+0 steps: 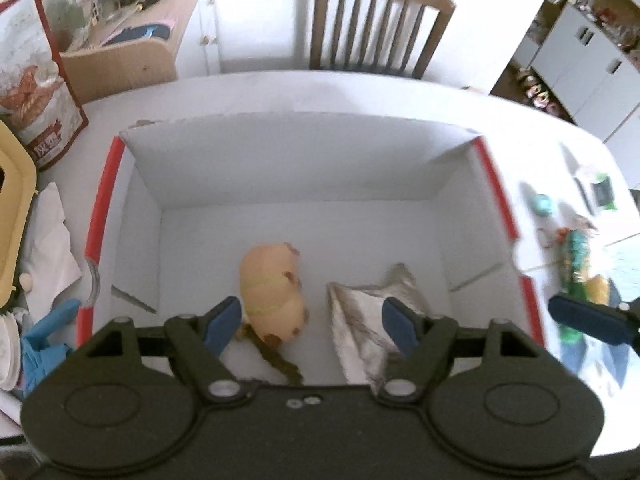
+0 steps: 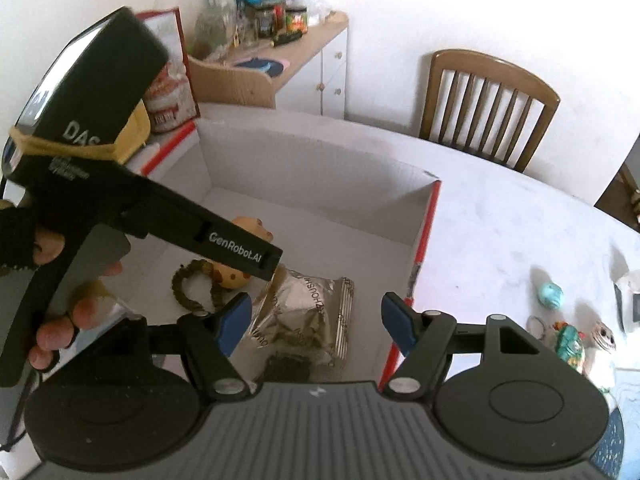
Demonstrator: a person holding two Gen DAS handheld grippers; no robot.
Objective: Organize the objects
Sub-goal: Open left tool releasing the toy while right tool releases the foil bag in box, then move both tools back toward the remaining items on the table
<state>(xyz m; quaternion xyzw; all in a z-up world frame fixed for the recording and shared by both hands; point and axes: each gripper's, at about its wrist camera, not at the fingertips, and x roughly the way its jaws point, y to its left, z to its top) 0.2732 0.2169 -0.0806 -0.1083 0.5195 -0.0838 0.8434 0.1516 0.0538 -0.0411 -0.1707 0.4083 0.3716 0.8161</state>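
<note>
Two items lie in the white box [image 1: 296, 168] on the white table [image 1: 532, 148]: a tan plush [image 1: 272, 292] at left and a silver packet [image 1: 360, 320] beside it. Left gripper [image 1: 312, 322] and right gripper [image 2: 316, 324] hang over them, jaws apart, empty. Small toys [image 2: 568, 340] sit on the table at right. A wooden chair [image 1: 376, 24] and a cluttered cabinet [image 2: 280, 64] stand far.

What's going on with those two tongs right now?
Left tongs and right tongs open, empty. Tan plush toy and silver foil packet inside white cardboard box. Nothing in the way.
</note>
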